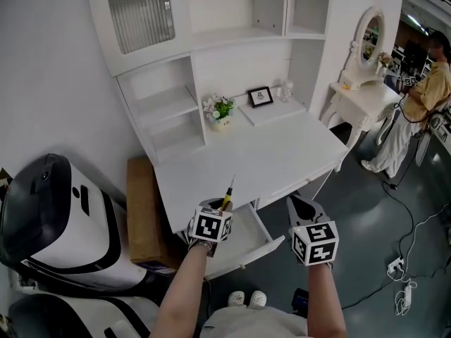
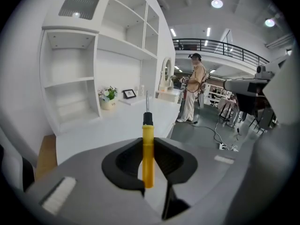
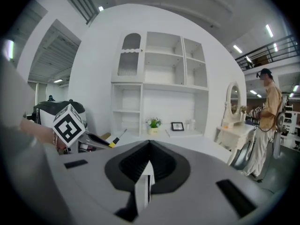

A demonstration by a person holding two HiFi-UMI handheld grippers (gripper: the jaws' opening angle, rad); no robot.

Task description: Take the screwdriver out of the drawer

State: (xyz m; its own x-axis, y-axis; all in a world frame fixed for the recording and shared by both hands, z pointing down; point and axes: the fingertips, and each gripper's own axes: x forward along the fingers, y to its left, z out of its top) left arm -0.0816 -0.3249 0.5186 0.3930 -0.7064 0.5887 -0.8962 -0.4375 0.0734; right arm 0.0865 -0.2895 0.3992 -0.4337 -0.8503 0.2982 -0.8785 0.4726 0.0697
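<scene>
Head view, white desk [image 1: 271, 153] w/ open drawer [image 1: 243, 236], grey floor [image 1: 366, 220]

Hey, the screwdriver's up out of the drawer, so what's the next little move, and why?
Probably carry the screwdriver forward over the desktop and set it down. The left tongs grip it by its yellow handle, it is already clear above the open drawer, and the desktop ahead has bare space.
</scene>
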